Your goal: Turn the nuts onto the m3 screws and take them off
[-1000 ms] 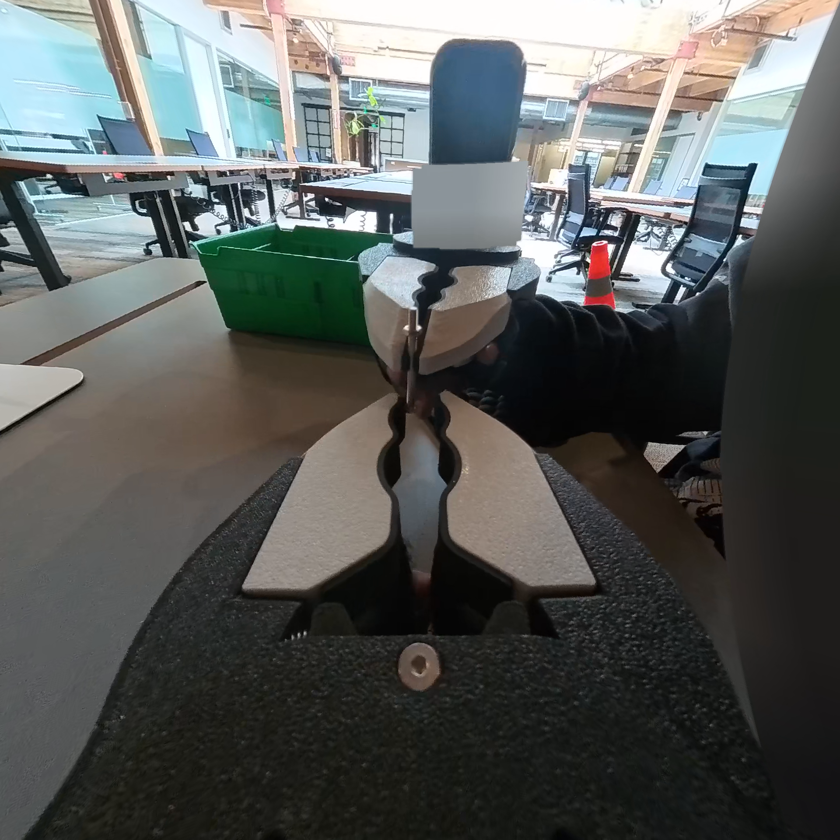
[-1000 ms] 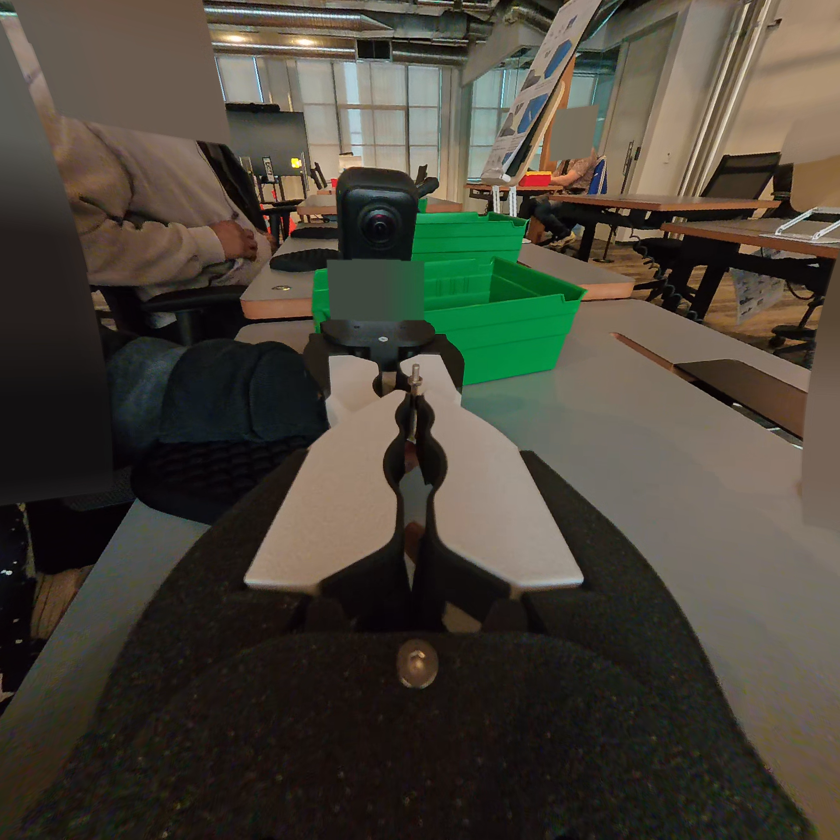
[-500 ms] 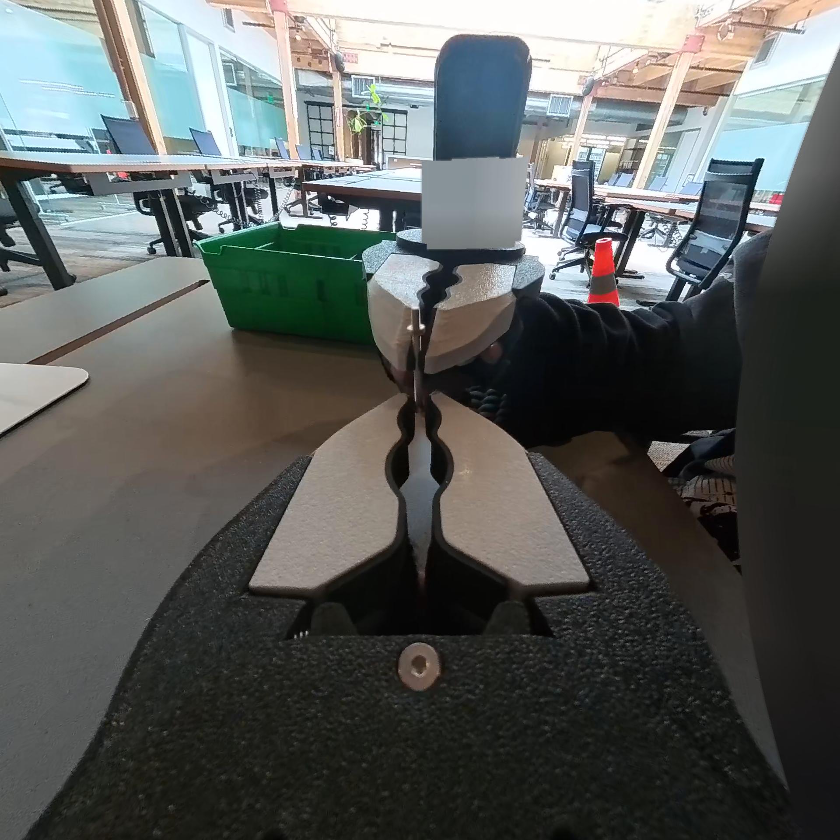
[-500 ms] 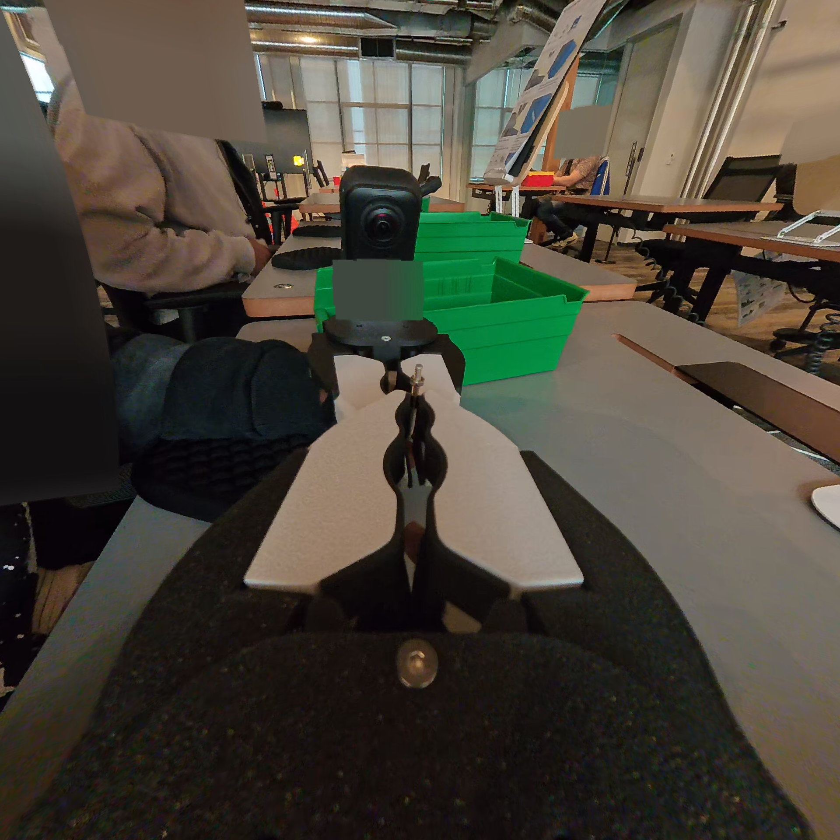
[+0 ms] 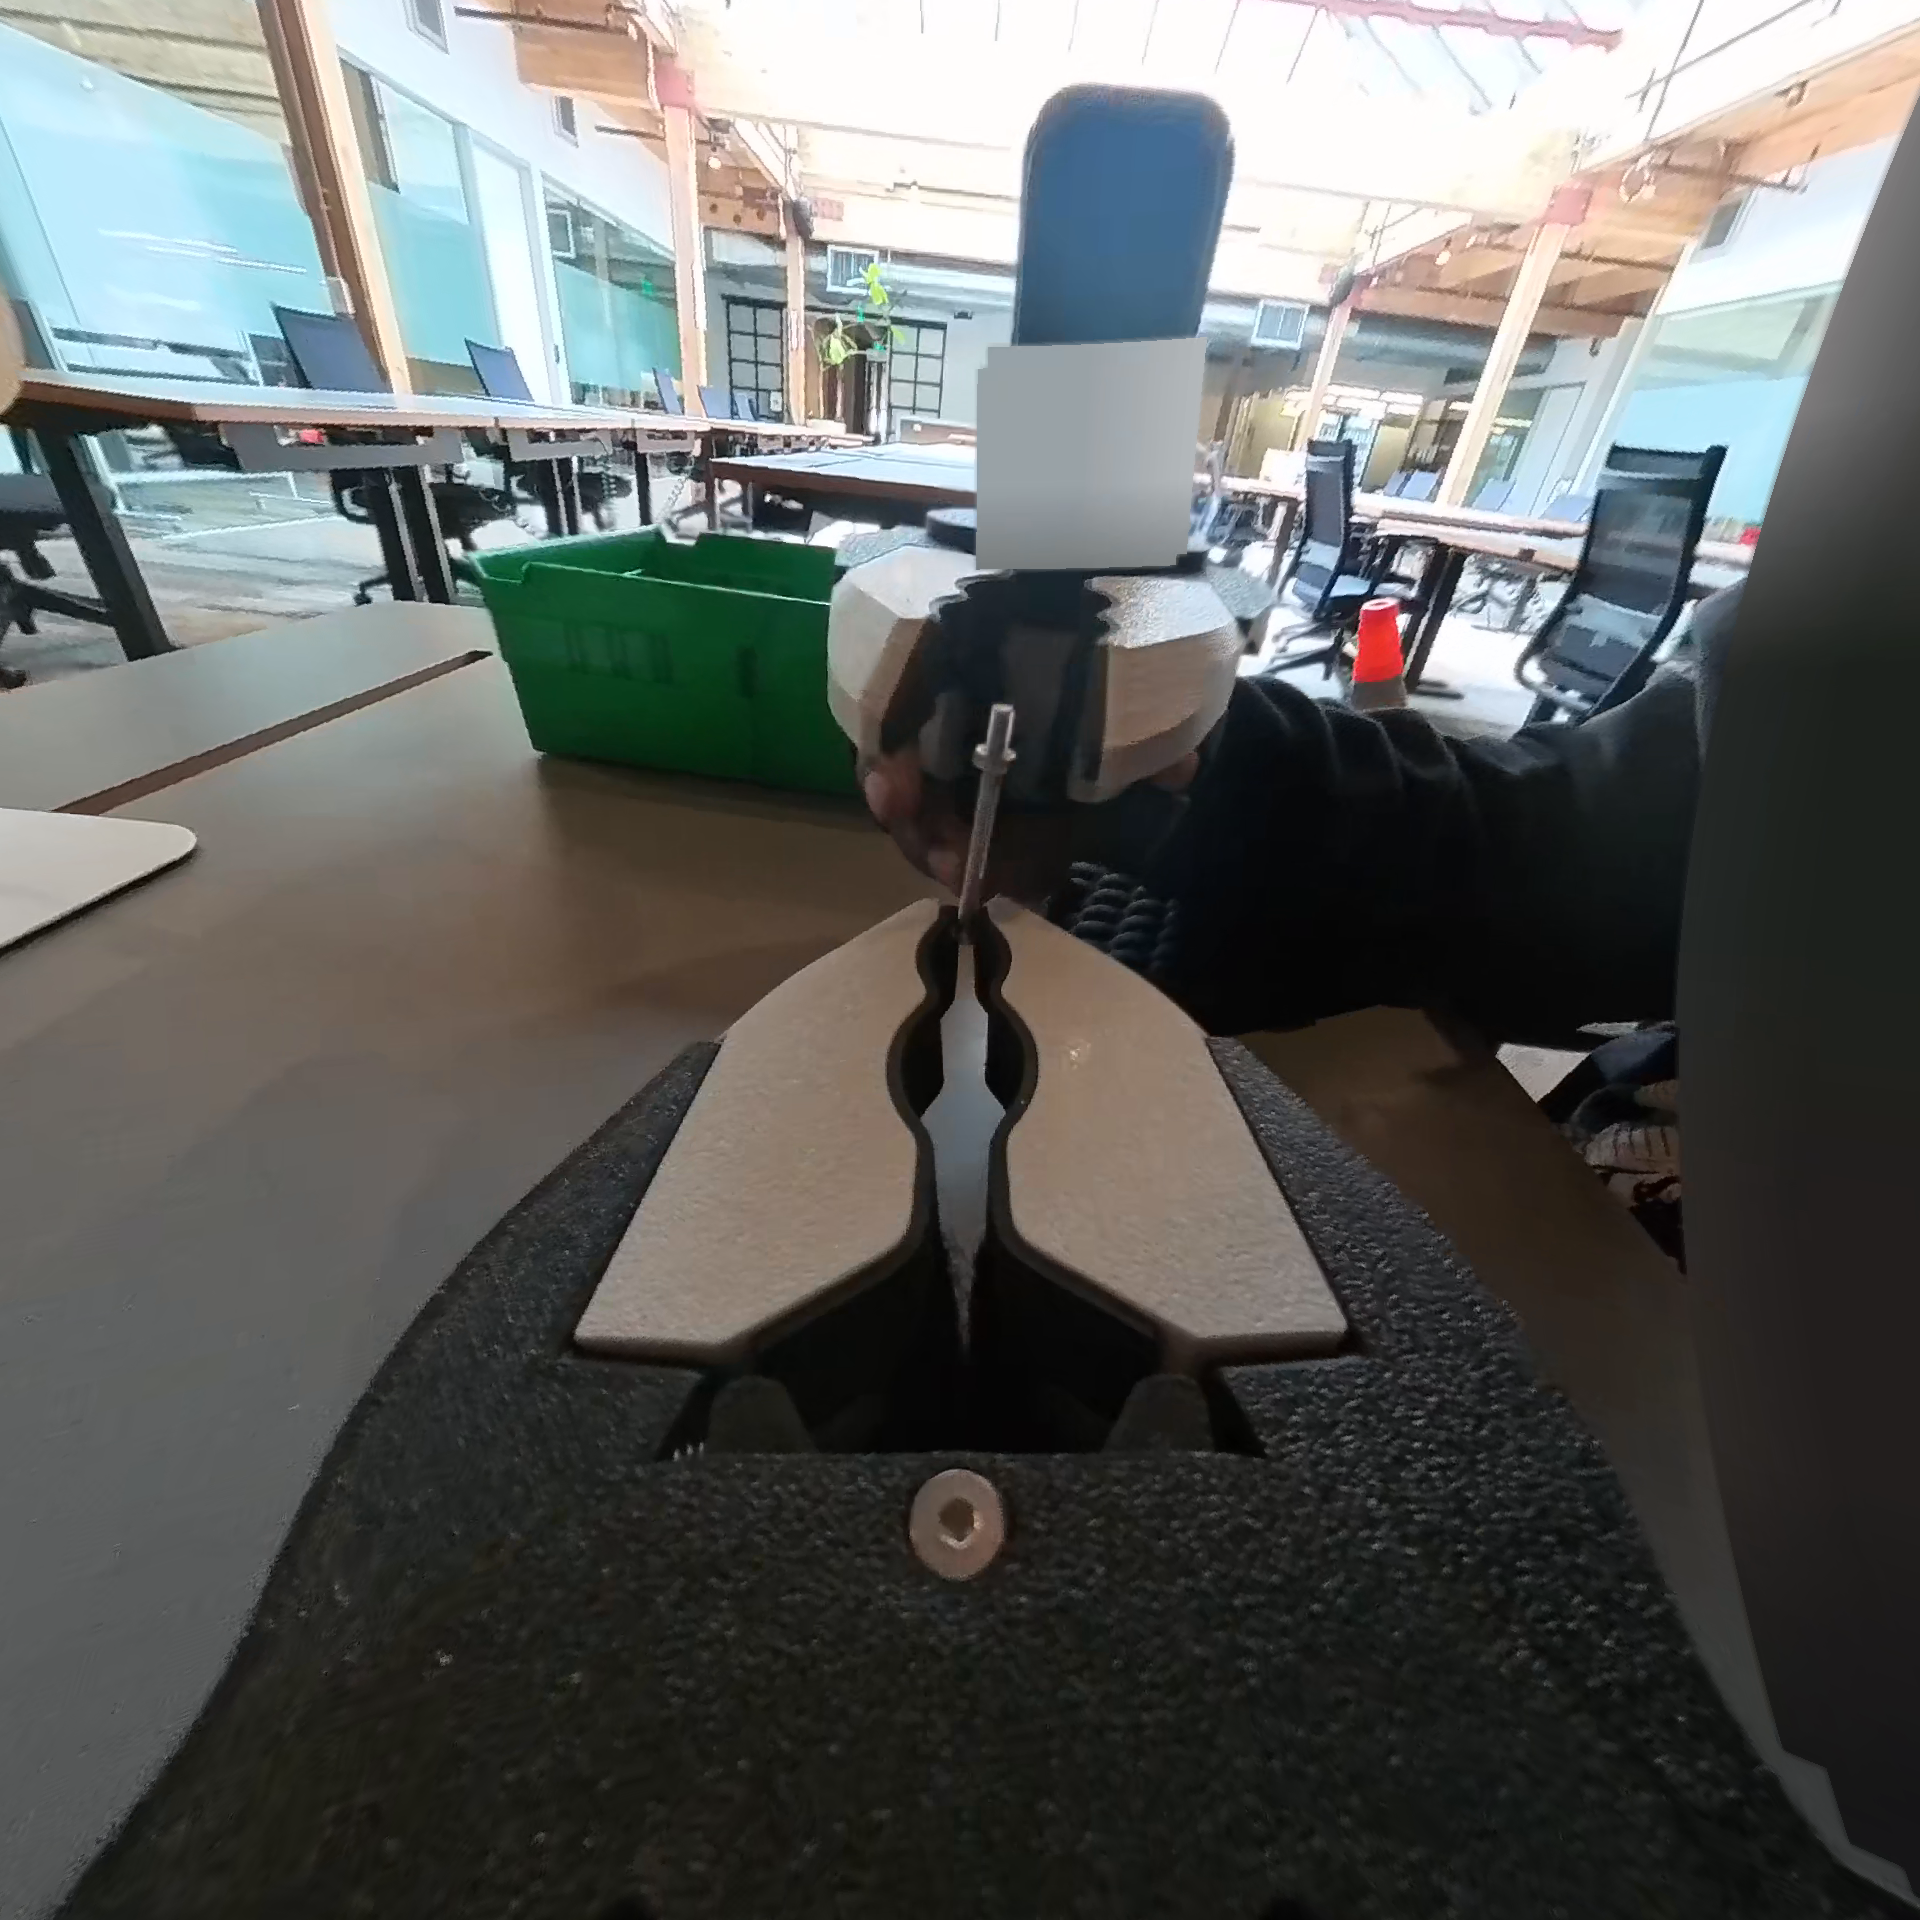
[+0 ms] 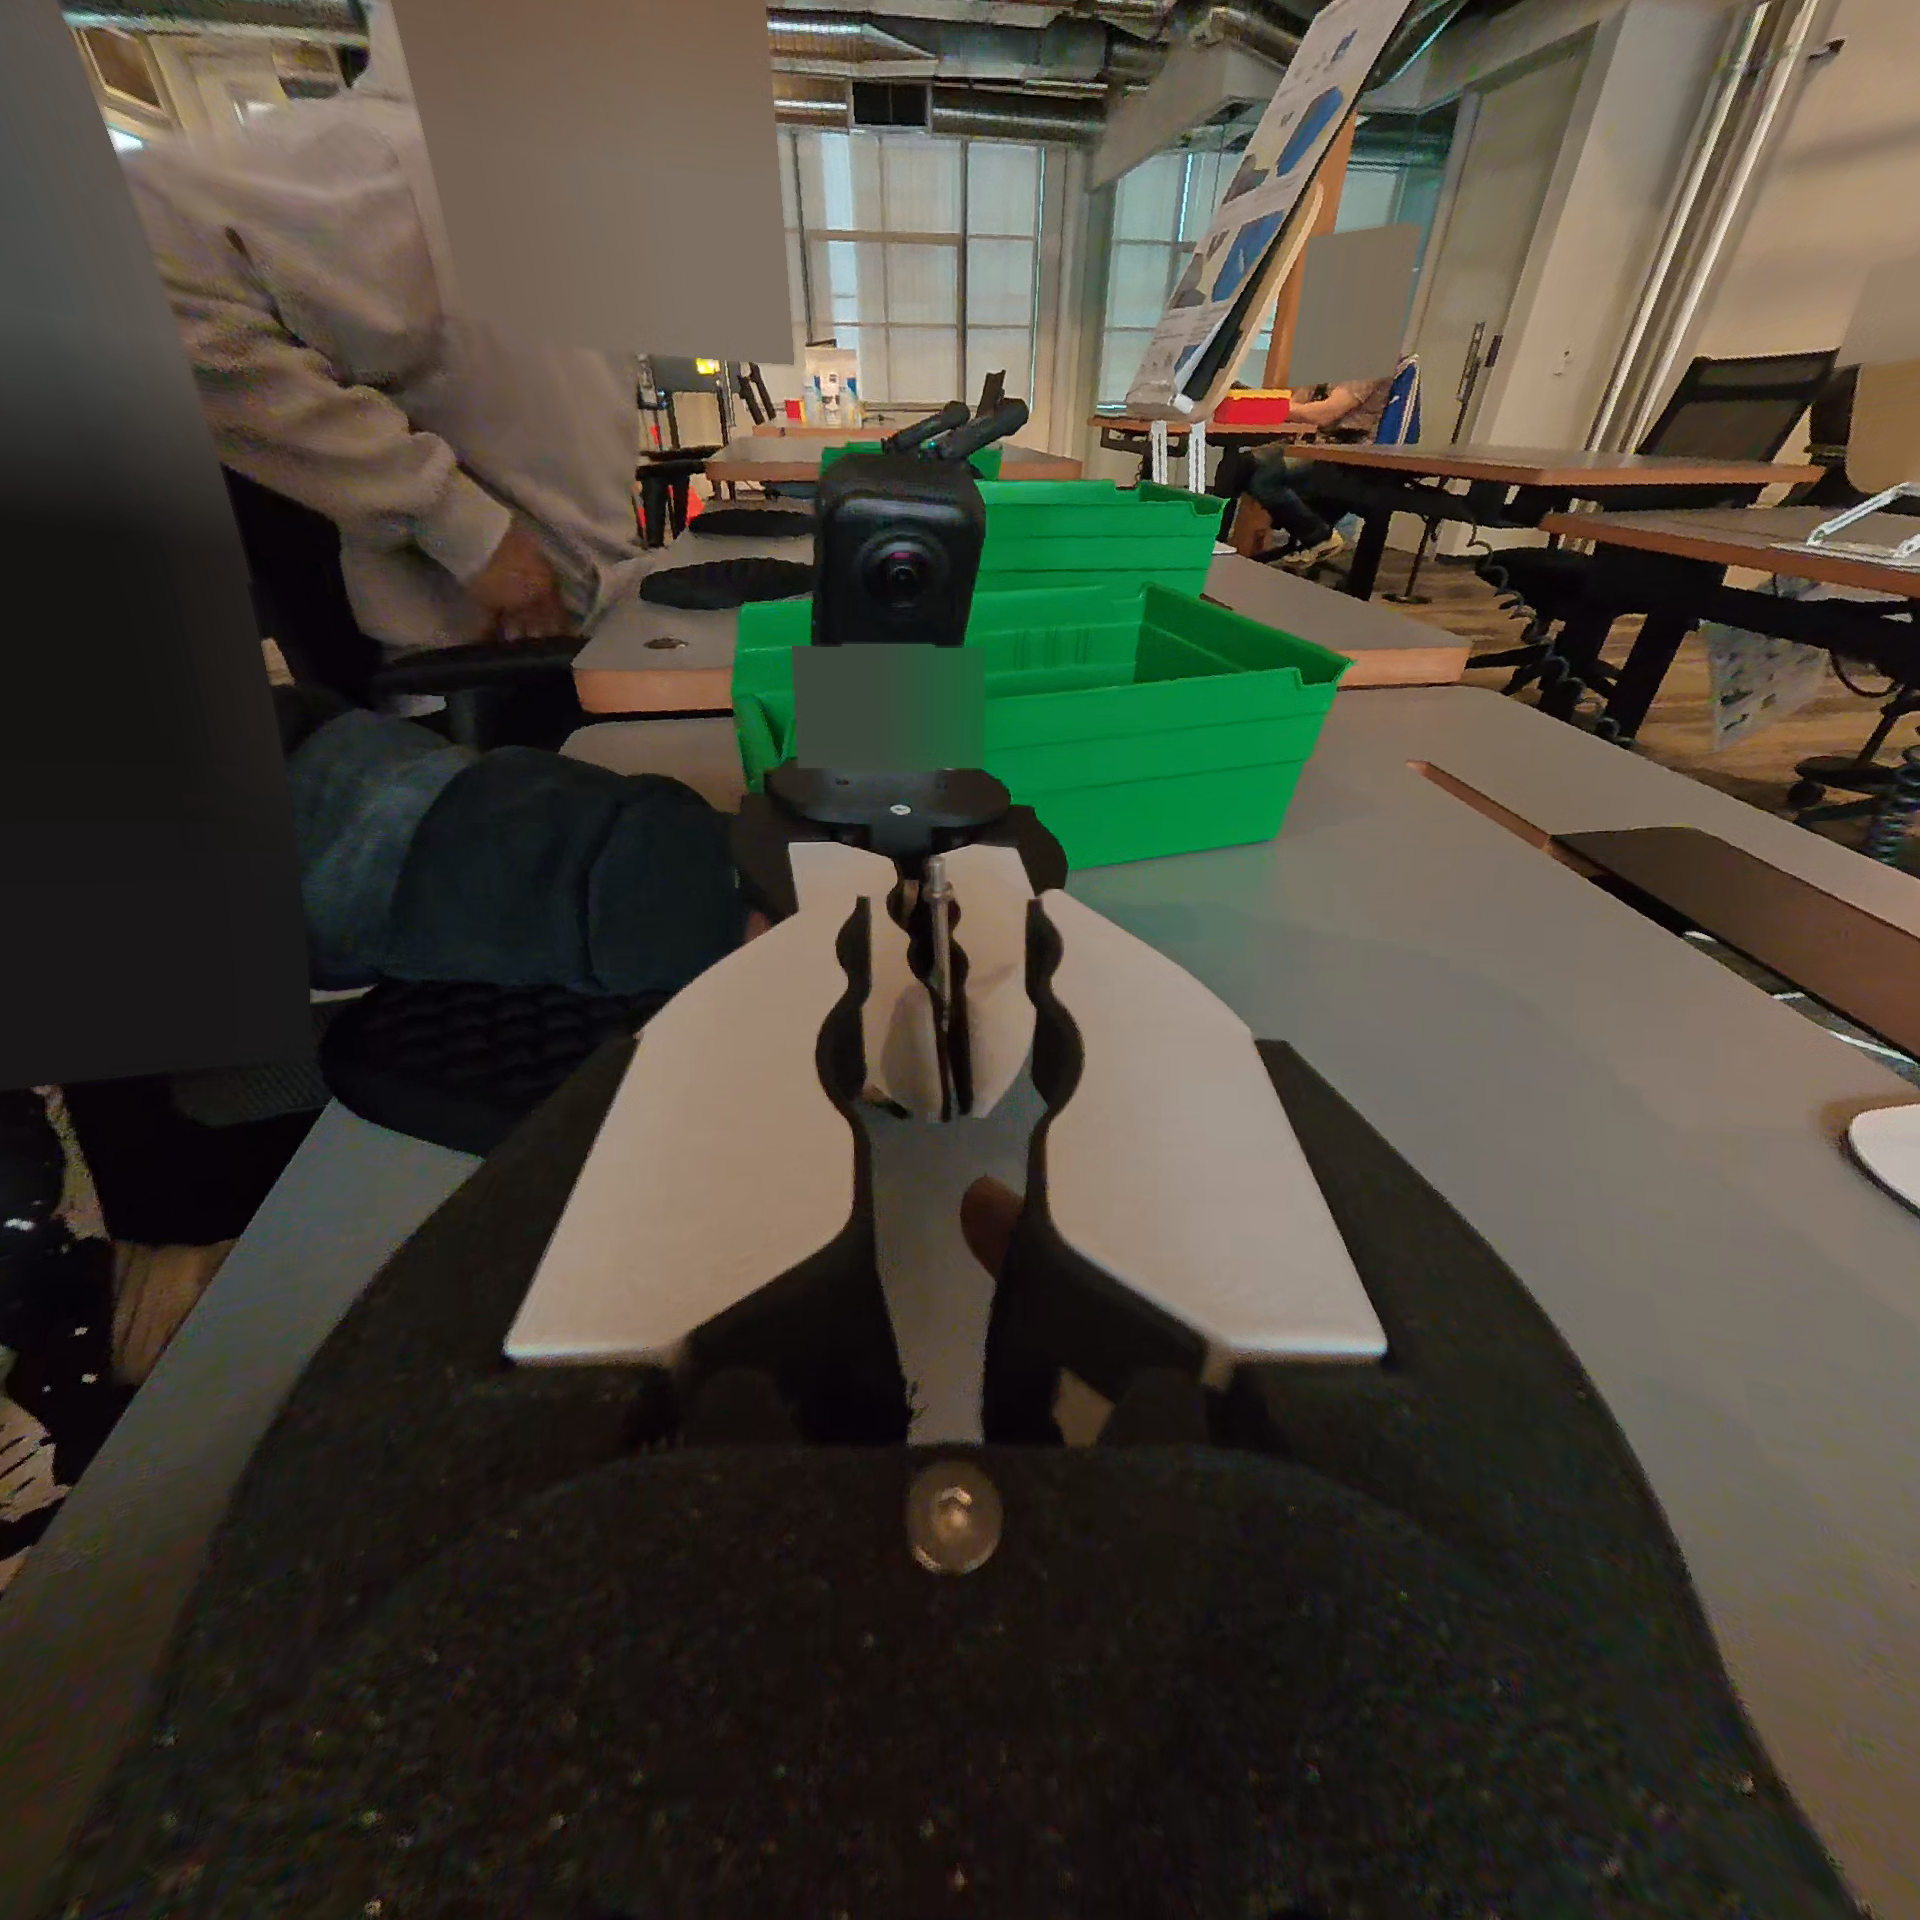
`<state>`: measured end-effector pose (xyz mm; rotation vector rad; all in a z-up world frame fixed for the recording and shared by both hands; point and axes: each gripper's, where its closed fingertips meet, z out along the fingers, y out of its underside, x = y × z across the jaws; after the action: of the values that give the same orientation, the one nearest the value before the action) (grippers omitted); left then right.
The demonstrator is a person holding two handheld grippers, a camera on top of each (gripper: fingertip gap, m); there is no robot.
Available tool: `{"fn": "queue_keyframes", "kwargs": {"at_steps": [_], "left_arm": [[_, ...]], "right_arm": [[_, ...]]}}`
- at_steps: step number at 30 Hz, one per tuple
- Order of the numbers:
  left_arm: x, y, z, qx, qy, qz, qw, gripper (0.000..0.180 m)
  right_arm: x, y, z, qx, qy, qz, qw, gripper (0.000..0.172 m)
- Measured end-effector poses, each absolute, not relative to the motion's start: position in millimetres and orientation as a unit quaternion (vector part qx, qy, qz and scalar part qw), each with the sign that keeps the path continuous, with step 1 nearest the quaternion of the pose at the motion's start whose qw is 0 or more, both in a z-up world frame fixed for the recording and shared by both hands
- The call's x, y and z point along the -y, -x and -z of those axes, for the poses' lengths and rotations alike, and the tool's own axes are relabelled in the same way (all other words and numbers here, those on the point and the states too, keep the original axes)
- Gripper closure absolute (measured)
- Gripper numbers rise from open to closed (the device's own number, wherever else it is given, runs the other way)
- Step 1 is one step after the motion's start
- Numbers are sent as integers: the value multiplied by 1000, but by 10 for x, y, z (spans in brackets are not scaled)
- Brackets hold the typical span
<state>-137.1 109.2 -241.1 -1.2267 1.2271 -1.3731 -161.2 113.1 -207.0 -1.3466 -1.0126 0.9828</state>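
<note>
In the left wrist view, the left hand-held gripper (image 5: 968, 928) is seen pressed together on the lower end of a thin steel screw (image 5: 982, 821), which stands nearly upright above the desk (image 5: 312, 1039). A nut (image 5: 994, 760) is seen threaded close to its top end. Just beyond, the right hand-held gripper (image 5: 1013, 717) is spread, its fingers (image 6: 727, 1039) apart from screw and nut on both sides. The screw is judged light, stiff and slippery; the nut is best pinched across its flats while the shank is clamped low. Farther off, a green bin (image 5: 665, 655) rests on the desk; its contents cannot be told.
</note>
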Motion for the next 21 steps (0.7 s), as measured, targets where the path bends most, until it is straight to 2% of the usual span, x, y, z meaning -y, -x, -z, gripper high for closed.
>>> {"fn": "queue_keyframes", "kwargs": {"at_steps": [6, 21], "left_arm": [[-1163, 1425, 2343, -456, 492, 595, 443, 179], [-1119, 1388, 2385, -475, 494, 587, 431, 179]], "right_arm": [[-1186, 1624, 2095, 411, 576, -426, 564, 146], [-1254, 1678, 2093, 411, 584, -386, 584, 153]]}}
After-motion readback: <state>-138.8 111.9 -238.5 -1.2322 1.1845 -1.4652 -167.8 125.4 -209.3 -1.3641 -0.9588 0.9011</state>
